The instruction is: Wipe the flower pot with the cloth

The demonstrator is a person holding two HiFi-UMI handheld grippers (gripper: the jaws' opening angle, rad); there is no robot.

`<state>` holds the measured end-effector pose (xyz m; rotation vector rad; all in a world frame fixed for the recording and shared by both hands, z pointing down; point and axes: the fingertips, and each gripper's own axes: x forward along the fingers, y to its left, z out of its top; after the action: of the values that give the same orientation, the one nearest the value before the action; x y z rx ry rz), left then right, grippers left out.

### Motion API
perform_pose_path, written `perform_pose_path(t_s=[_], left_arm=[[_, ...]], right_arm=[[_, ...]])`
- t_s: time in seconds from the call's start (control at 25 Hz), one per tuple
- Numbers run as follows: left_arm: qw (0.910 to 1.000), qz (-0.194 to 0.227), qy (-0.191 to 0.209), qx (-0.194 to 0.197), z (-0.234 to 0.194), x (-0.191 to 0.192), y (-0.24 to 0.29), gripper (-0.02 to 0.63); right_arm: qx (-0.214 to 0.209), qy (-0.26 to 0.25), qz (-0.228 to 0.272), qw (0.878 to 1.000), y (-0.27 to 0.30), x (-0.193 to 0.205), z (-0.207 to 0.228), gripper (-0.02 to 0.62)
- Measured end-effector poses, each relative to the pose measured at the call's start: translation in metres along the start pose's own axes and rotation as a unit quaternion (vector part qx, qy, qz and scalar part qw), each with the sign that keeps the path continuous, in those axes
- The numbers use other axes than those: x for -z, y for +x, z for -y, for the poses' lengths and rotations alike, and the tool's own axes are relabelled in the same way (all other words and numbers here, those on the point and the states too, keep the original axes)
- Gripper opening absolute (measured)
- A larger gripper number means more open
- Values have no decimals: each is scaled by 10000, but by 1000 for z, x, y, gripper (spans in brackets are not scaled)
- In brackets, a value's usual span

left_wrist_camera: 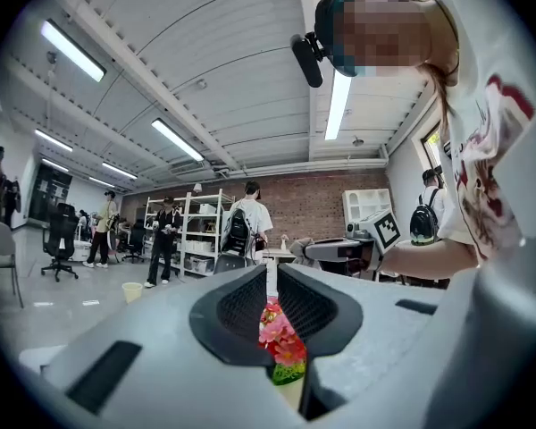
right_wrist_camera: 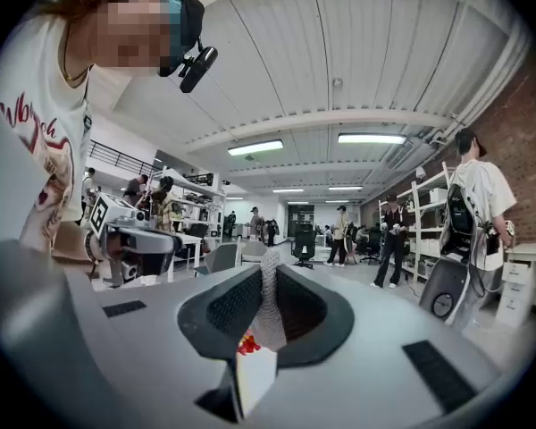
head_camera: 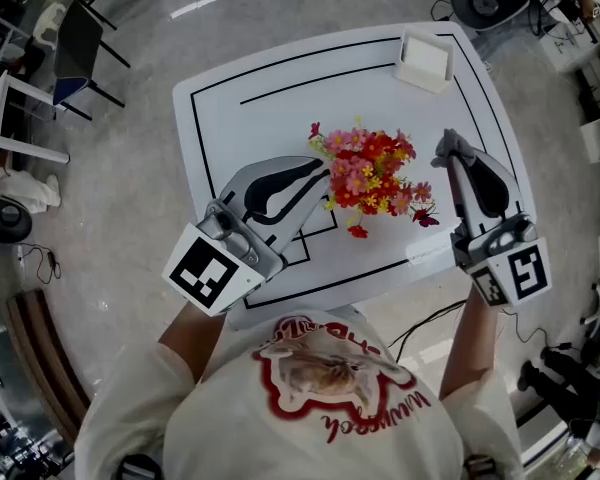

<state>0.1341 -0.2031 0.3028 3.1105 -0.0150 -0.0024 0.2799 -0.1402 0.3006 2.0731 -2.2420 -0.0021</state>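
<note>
The flower pot's red, pink and yellow flowers (head_camera: 370,173) stand mid-table and hide the pot itself from above. My left gripper (head_camera: 322,176) hangs level just left of the blooms, its jaws a narrow slit apart with nothing held. Through that slit in the left gripper view I see the flowers (left_wrist_camera: 281,338) with a pale pot edge beneath. My right gripper (head_camera: 450,160) sits right of the flowers, shut on a grey mesh cloth (head_camera: 448,146). In the right gripper view the cloth (right_wrist_camera: 268,315) stands up between the pads, above a red bloom.
A white table (head_camera: 260,108) with black lines carries a white square box (head_camera: 425,60) at its far right corner. Chairs (head_camera: 80,38) stand on the floor at upper left, and cables (head_camera: 420,323) lie near the table's front. People and shelves show in both gripper views.
</note>
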Motion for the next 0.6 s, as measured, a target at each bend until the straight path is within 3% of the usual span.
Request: perform_pose_path(t_s=[0.6], left_arm=[[9984, -290, -140, -471, -31, 24, 13, 34]], right_arm=[[-1376, -96, -138, 9903, 48, 62, 47, 41]])
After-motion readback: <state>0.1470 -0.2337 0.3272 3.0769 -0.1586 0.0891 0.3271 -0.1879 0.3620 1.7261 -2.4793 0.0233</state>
